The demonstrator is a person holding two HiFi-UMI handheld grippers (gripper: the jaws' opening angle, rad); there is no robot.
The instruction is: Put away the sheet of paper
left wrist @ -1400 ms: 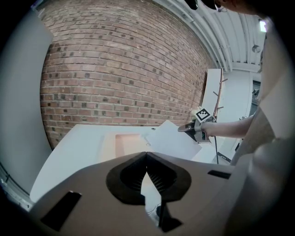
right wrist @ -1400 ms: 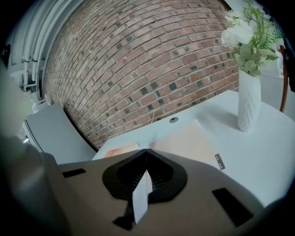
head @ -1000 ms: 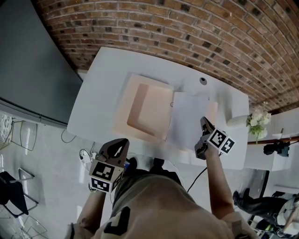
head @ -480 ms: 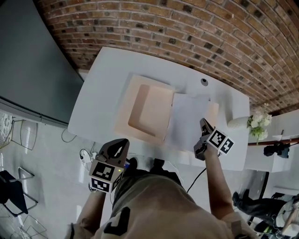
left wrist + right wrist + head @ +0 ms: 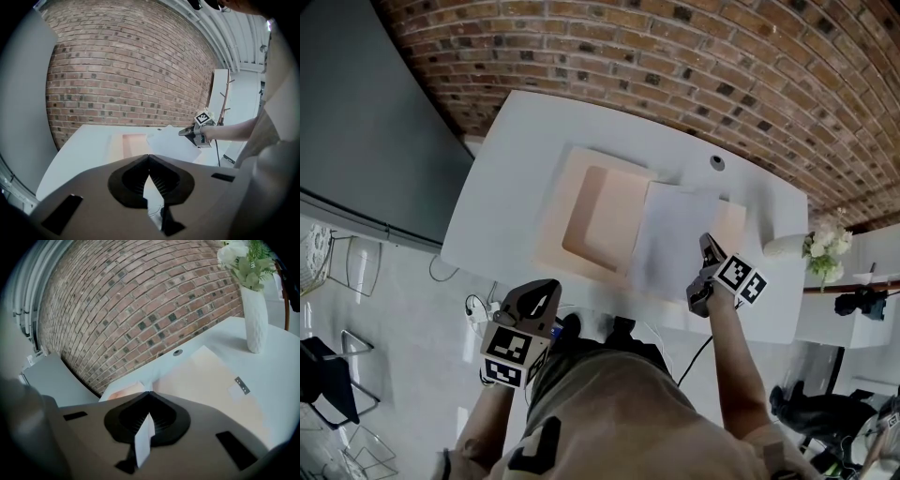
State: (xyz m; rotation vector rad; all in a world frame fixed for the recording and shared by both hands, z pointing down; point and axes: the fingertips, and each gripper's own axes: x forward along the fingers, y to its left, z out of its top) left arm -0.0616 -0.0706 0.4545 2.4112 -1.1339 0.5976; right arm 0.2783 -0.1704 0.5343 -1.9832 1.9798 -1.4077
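Sheet of paper [image 5: 675,239], thin and limp, will likely sag and catch air, so its near edge is the place to hold; nearest the body the left gripper [image 5: 547,286] sits closed on nothing; further out the right gripper [image 5: 706,243] pinches that edge, the sheet spread above the open beige box [image 5: 567,183] on the white table [image 5: 516,155]; no writing is legible, only square markers.

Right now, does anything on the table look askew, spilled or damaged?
Nothing spilled or damaged. The one unsettled thing is the sheet of paper, pinched at its near edge by the right gripper: it spans the middle of the open peach case, not in its recess. The vase stands upright.
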